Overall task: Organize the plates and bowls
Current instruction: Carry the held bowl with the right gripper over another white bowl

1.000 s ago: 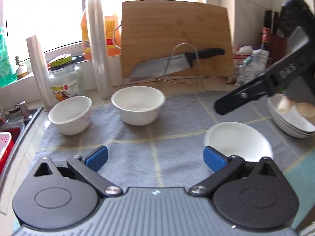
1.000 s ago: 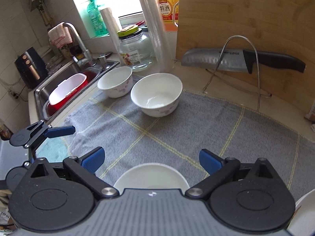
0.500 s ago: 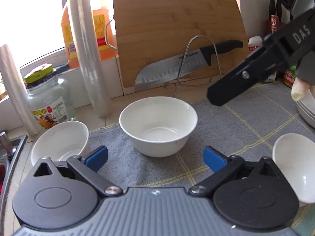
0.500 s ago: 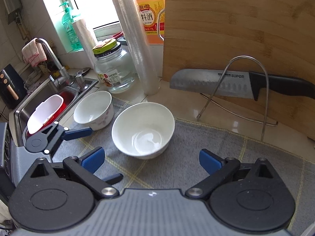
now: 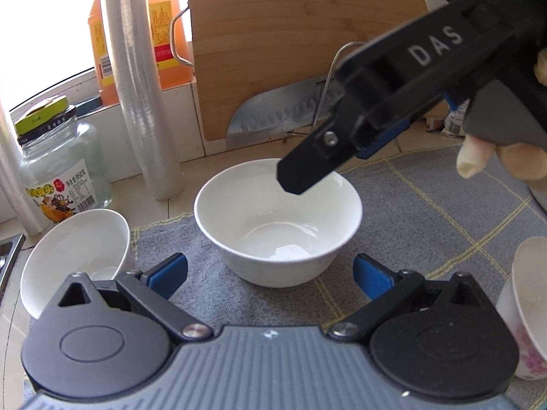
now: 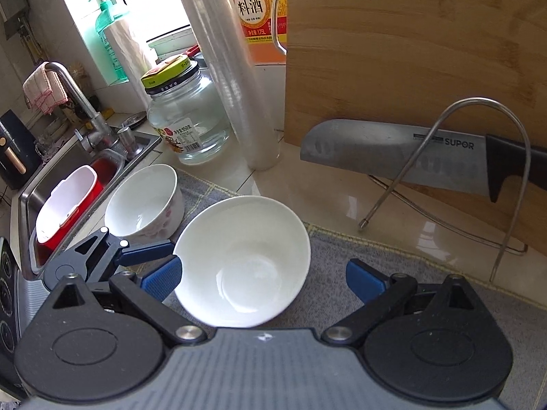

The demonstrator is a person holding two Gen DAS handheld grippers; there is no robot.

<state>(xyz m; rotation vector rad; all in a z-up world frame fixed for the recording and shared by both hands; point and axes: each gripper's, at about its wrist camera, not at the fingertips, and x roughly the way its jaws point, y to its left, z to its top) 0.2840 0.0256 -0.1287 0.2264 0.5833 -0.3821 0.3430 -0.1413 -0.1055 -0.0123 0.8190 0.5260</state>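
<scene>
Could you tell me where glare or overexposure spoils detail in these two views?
Left wrist view: the window is blown out white. Right wrist view: the window is also overexposed, and the glossy beige countertop carries bright reflections beside the plain white bowl.

We have brought both tongs forward, toward the back of the tabletop. The left tongs (image 5: 270, 271), which a second ago looked over the whole grey cloth (image 5: 427, 212), are now close before the big white bowl (image 5: 277, 225), and the bowl lies between their open blue tips. The right tongs (image 6: 263, 280) have left the shallow dish and now stand wide open just over the same bowl (image 6: 244, 270). In the left view the right tongs (image 5: 345, 148) have come from the far right side to hang above the bowl's back rim. The small bowl (image 5: 75, 256) now sits beside our left tip.
</scene>
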